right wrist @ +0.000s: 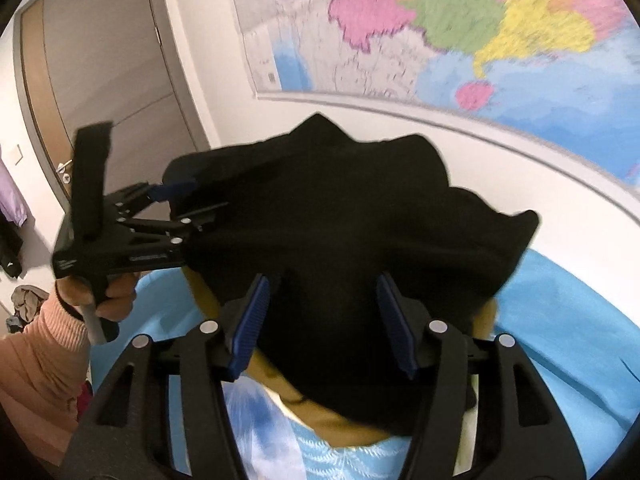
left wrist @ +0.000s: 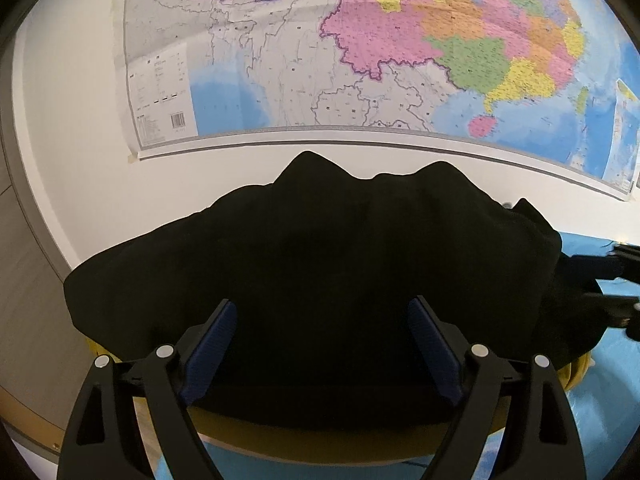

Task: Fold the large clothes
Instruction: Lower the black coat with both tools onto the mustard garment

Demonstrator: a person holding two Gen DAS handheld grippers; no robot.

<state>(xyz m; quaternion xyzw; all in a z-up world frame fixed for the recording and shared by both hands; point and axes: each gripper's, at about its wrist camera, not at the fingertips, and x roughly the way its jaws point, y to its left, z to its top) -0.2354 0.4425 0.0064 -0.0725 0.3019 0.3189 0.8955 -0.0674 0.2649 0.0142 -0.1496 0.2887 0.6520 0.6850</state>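
While we are working the big black cloth garment (left wrist: 312, 264) into a bundle over the pale blue patterned sheet (right wrist: 568, 320), our left gripper (left wrist: 320, 344) is standing wide, its blue ribbed pads (left wrist: 212, 344) either side of the cloth, seemingly not pinching it. We are holding our right gripper (right wrist: 324, 320) about half open, straddling a thick fold; whether it is clamping, we cannot tell. A mustard-yellow layer (right wrist: 352, 432) is peeking from beneath the garment, and the black folds are hiding seams and sleeves.
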